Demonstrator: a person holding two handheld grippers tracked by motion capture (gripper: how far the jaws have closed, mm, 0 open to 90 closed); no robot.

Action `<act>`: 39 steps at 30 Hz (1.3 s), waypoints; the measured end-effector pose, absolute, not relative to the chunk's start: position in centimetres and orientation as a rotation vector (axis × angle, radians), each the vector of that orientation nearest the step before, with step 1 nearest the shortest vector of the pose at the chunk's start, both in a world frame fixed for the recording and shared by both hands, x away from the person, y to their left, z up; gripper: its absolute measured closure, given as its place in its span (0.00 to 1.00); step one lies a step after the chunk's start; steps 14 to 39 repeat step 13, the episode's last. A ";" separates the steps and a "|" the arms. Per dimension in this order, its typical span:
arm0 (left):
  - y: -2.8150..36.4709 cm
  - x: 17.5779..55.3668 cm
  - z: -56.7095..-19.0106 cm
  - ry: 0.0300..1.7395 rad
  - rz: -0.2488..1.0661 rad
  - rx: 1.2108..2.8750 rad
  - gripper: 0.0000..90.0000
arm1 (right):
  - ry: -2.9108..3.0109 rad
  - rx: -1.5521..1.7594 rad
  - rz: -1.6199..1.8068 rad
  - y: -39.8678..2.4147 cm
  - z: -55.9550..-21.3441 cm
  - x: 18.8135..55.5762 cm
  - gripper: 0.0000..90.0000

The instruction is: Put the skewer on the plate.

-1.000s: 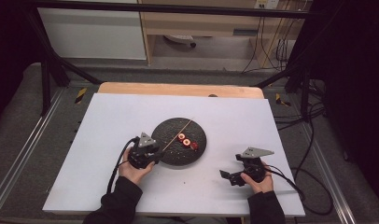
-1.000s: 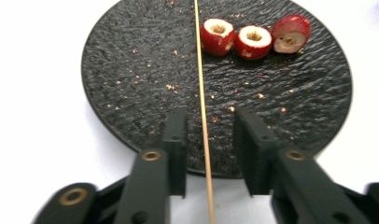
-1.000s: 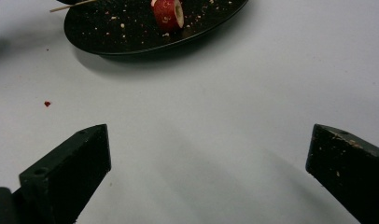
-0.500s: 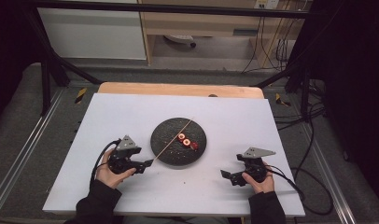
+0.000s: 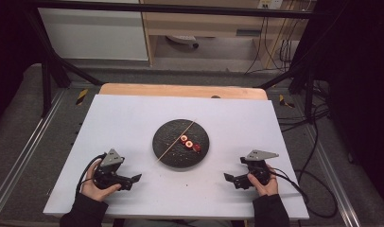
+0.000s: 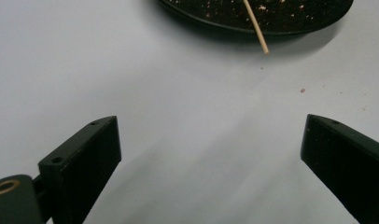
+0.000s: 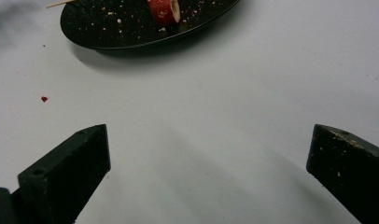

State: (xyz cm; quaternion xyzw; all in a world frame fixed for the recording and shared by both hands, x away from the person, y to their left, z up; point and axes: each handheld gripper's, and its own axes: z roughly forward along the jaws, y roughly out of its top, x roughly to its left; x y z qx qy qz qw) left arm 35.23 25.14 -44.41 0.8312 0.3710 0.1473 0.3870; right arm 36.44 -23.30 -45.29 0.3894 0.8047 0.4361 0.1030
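The skewer (image 5: 176, 143) with its red slices (image 5: 189, 144) lies across the black plate (image 5: 167, 158) mid-worktop (image 5: 133, 118), so both the left gripper (image 5: 136, 178), fingers just opened wide and empty, and right gripper (image 5: 229, 178), likewise wide, should rest clear.

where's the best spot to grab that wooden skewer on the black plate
Probably the bare end of the wooden skewer that sticks out past the rim of the black plate, coming from the left tool side: it overhangs the table there, while the red slices crowd its middle.
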 end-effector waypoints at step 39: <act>26.4 35.1 -44.9 0.955 0.375 2.089 0.06 | 2.393 1.145 1.271 -23.3 -45.4 36.4 0.01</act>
